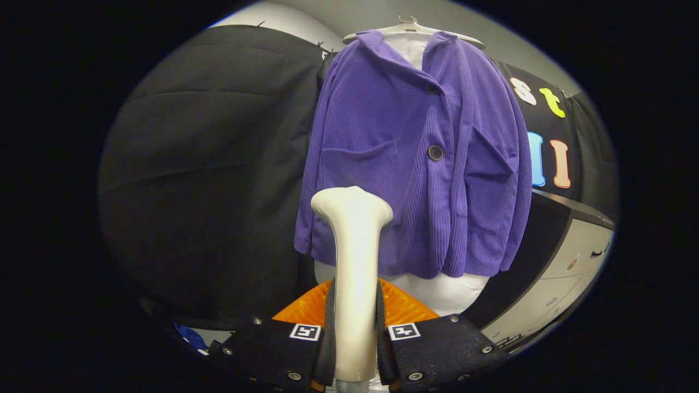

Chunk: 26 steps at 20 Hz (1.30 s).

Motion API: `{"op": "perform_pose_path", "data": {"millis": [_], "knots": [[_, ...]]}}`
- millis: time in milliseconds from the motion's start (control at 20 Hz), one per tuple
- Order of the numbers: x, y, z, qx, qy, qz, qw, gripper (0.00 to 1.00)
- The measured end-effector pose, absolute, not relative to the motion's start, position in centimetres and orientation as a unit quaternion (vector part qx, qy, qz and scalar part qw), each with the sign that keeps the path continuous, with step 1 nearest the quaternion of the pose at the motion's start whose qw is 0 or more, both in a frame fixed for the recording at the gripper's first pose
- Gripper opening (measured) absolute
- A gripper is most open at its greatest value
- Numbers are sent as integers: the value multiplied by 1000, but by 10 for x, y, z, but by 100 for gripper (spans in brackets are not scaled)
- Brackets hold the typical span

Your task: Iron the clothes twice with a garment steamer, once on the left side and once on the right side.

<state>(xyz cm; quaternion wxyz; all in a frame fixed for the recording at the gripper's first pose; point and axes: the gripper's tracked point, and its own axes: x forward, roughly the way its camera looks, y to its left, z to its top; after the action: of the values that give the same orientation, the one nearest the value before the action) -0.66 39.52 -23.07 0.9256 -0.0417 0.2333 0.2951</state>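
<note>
The claw (355,333) carries square coded markers and silver screws.

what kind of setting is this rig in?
Likely a staged recording booth, not a home: black cloth wall behind, a purple jacket on a hanger over a white form, and the fingers shut on a garment steamer.

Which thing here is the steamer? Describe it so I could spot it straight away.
Start at the purple jacket hanging on a white hanger against the black booth wall. In front of its lower hem rises the garment steamer, clamped between the two fingers of the gripper. It is the only smooth, cream-coloured upright handle, flaring to a rounded head on top.
</note>
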Motion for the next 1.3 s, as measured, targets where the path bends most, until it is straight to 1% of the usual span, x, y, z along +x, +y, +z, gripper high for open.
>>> {"op": "perform_pose_path", "data": {"millis": [200, 450, 650, 900, 1050, 1300], "knots": [[-19, 364, -222, -26, 238, 294, 925, 30], [-16, 298, -141, 10, 182, 280, 943, 30], [-4, 229, -72, 45, 122, 244, 961, 30], [-2, 154, -12, 56, 62, 196, 977, 30], [-6, 110, 7, 61, 41, 164, 984, 30], [-10, 51, 19, 55, 33, 123, 990, 30]]}}
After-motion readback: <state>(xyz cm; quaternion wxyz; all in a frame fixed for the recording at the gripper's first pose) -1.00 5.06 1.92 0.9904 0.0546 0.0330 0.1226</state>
